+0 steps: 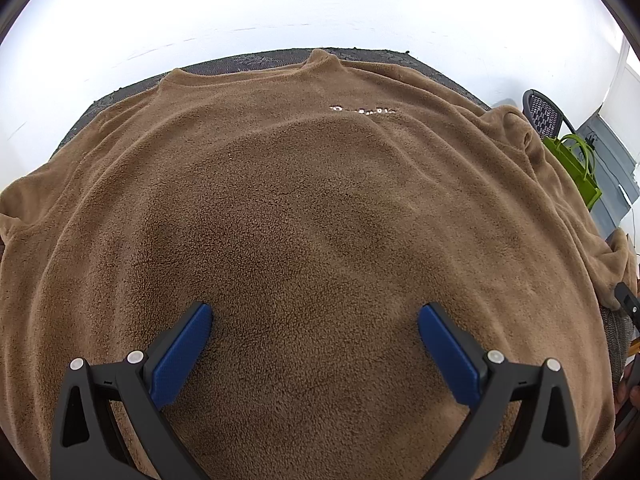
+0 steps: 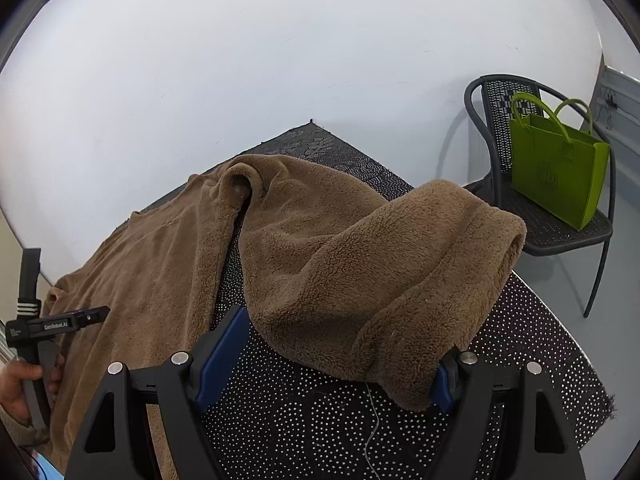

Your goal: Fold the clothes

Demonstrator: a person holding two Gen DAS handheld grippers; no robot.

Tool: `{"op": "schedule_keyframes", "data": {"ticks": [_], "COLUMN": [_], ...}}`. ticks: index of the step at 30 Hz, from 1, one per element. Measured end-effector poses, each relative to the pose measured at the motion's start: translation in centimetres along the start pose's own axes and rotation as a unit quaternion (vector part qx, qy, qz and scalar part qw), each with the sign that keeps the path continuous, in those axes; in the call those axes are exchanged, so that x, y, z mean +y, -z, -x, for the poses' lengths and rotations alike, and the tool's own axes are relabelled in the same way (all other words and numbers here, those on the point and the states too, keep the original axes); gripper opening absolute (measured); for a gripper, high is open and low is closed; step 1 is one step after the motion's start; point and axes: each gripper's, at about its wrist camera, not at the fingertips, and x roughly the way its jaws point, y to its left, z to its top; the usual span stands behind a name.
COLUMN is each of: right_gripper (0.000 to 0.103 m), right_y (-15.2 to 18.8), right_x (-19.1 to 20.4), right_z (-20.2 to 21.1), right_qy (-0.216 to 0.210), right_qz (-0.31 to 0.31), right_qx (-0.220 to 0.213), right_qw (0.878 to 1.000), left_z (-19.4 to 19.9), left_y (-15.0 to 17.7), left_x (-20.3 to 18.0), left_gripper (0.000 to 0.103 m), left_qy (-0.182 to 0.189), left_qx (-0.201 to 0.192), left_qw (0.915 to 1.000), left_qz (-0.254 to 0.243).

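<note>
A brown fleece sweater [image 1: 304, 216] lies spread flat on a dark dotted table cover, collar at the far side, with small white lettering [image 1: 362, 111] on the chest. My left gripper [image 1: 315, 320] is open, its blue pads just above the sweater's lower body, empty. In the right wrist view the sweater's sleeve [image 2: 372, 264] lies folded across the cover, its cuff end draped between my open right gripper's [image 2: 338, 354] fingers and over the right pad. The sweater body [image 2: 148, 276] lies to the left. The left gripper's handle [image 2: 56, 326] shows at far left.
The dark dotted table cover [image 2: 304, 420] reaches the table's right edge. A black metal chair [image 2: 560, 224] with a green felt bag [image 2: 560, 168] stands by the white wall at right; the bag also shows in the left wrist view [image 1: 576, 168].
</note>
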Motion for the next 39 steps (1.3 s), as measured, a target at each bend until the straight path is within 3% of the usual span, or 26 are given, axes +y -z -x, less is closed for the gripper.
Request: {"op": "schedule_keyframes", "data": {"ticks": [7,21,26,29,31,35,39], "right_gripper": [0.080,0.080,0.079,0.058,0.028,0.020,0.020], "right_y": [0.0,-0.2,-0.8,-1.3,-1.2,-1.1,-1.7], "right_x": [-0.3,-3.1,-3.1,-2.8,-2.8,-3.0,-2.1], "right_z": [0.2,1.2,1.1,0.4,-0.1,-0.2,0.8], "right_qy": [-0.006,-0.083,-0.066,-0.056,-0.050,-0.043,-0.022], "right_qz": [-0.009,-0.098,-0.095,-0.086,-0.086,-0.088,-0.065], "right_qx": [-0.004,-0.025,-0.029,-0.021,-0.016,-0.019,-0.041], "right_qw": [1.000,0.991,0.993,0.994,0.995,0.995,0.997], "left_z": [0.0,0.0,0.0,0.0,0.0,-0.1,-0.2], "left_y": [0.0,0.0,0.0,0.0,0.1,0.0,0.0], "left_x": [0.1,0.3,0.2,0.1,0.2,0.1,0.0], "left_gripper": [0.103,0.103,0.103,0.103,0.103,0.103,0.103], "left_qy": [0.001,0.006,0.002,0.003,0.004,0.003,0.003], "left_qx": [-0.001,-0.002,-0.001,-0.002,-0.002,-0.001,0.003], "left_qw": [1.0000,1.0000,1.0000,1.0000,1.0000,1.0000,1.0000], "left_qz": [0.000,0.002,-0.001,0.000,0.001,0.000,-0.004]}}
